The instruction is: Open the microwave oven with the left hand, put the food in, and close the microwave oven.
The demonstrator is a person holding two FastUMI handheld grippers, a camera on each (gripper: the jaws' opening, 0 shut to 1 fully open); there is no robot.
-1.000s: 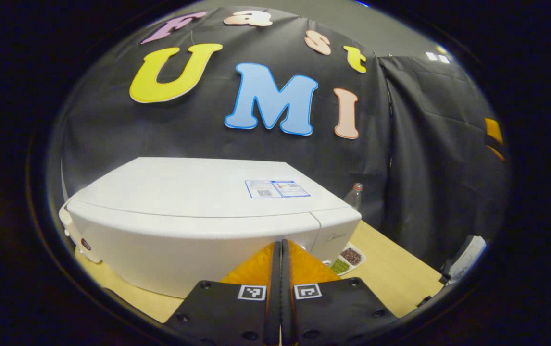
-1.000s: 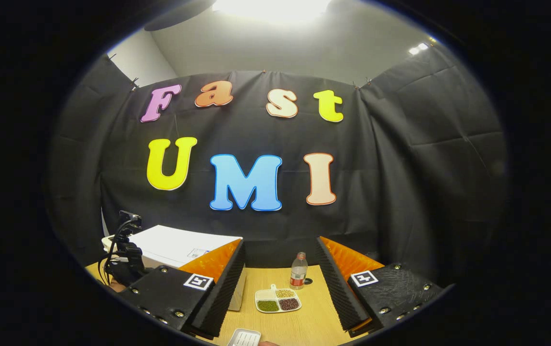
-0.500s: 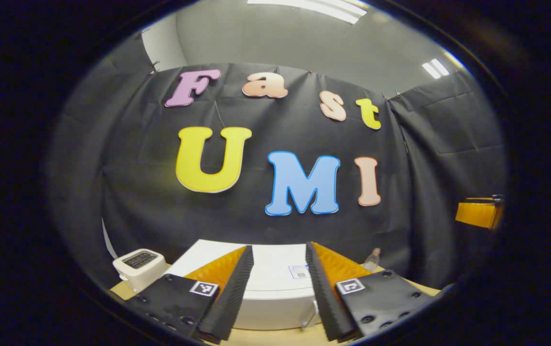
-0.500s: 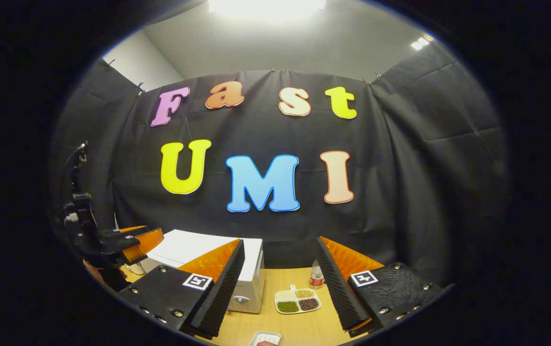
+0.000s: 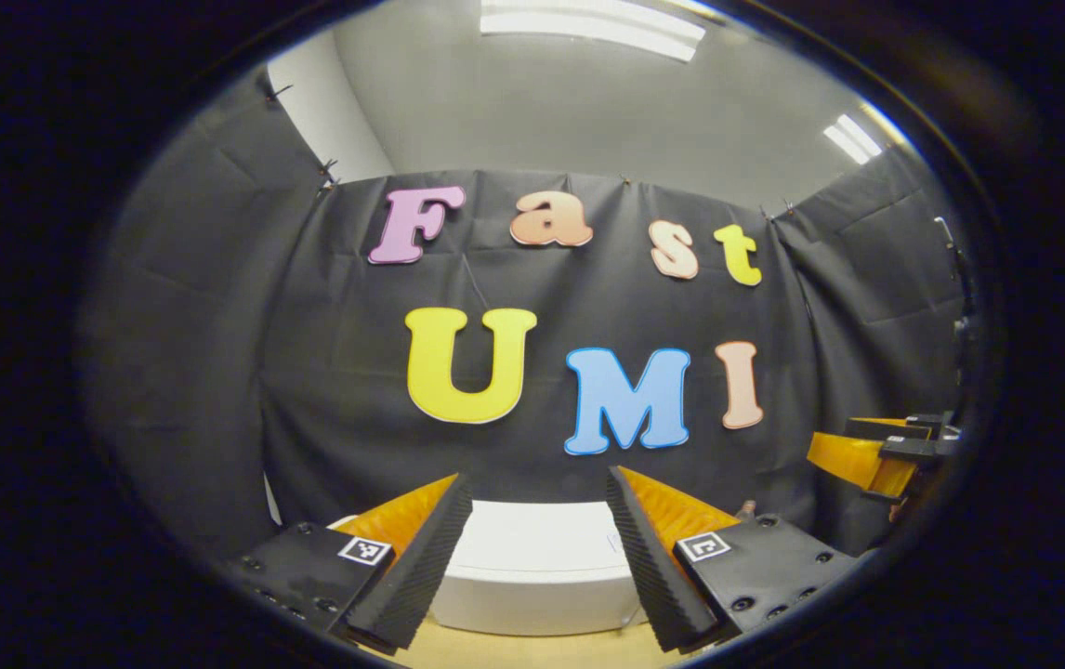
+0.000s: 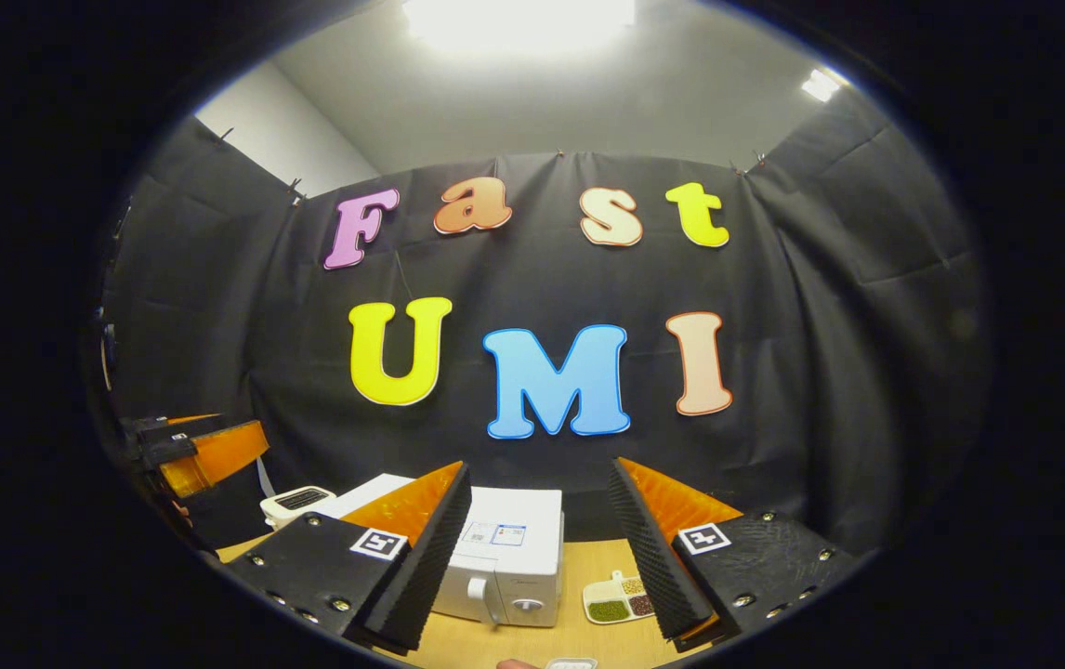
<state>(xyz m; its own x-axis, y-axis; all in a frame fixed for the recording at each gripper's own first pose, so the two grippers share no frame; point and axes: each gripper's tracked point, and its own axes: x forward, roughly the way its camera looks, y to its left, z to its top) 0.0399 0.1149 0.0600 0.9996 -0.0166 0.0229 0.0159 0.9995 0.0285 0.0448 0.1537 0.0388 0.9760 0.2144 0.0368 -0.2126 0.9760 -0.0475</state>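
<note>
Both your grippers, left point(image 5: 532, 557) and right point(image 6: 537, 548), hold their jaws spread wide with nothing between them. Low in the right gripper view, the microwave point(image 6: 509, 557) sits on the counter point(image 6: 579, 641), long axis across the frame, door shut, handle and dial facing you. Right of it lies the food tray point(image 6: 616, 602).
</note>
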